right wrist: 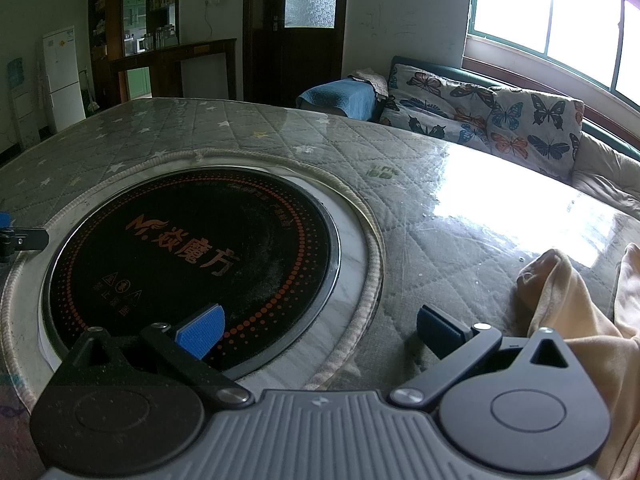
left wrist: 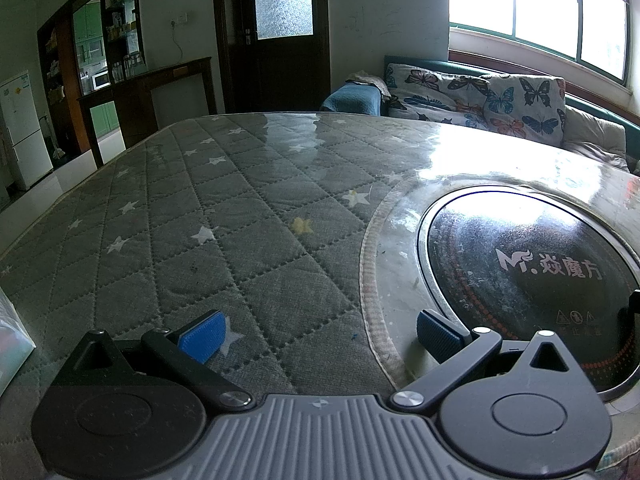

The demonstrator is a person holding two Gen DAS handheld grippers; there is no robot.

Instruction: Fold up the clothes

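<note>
A beige garment (right wrist: 576,320) lies crumpled on the table at the far right of the right wrist view, just right of my right gripper (right wrist: 320,330). That gripper is open and empty, low over the table beside the round black cooktop (right wrist: 192,256). My left gripper (left wrist: 320,332) is open and empty, low over the grey quilted star-pattern table cover (left wrist: 200,216), left of the same cooktop (left wrist: 532,280). The garment does not show in the left wrist view. A part of the left gripper (right wrist: 20,238) shows at the left edge of the right wrist view.
The table cover lies under a glossy clear sheet (right wrist: 480,208). A sofa with butterfly cushions (left wrist: 480,96) stands behind the table under the window. A dark door (left wrist: 280,32), a wooden shelf unit (left wrist: 104,60) and a white fridge (left wrist: 20,128) are farther back.
</note>
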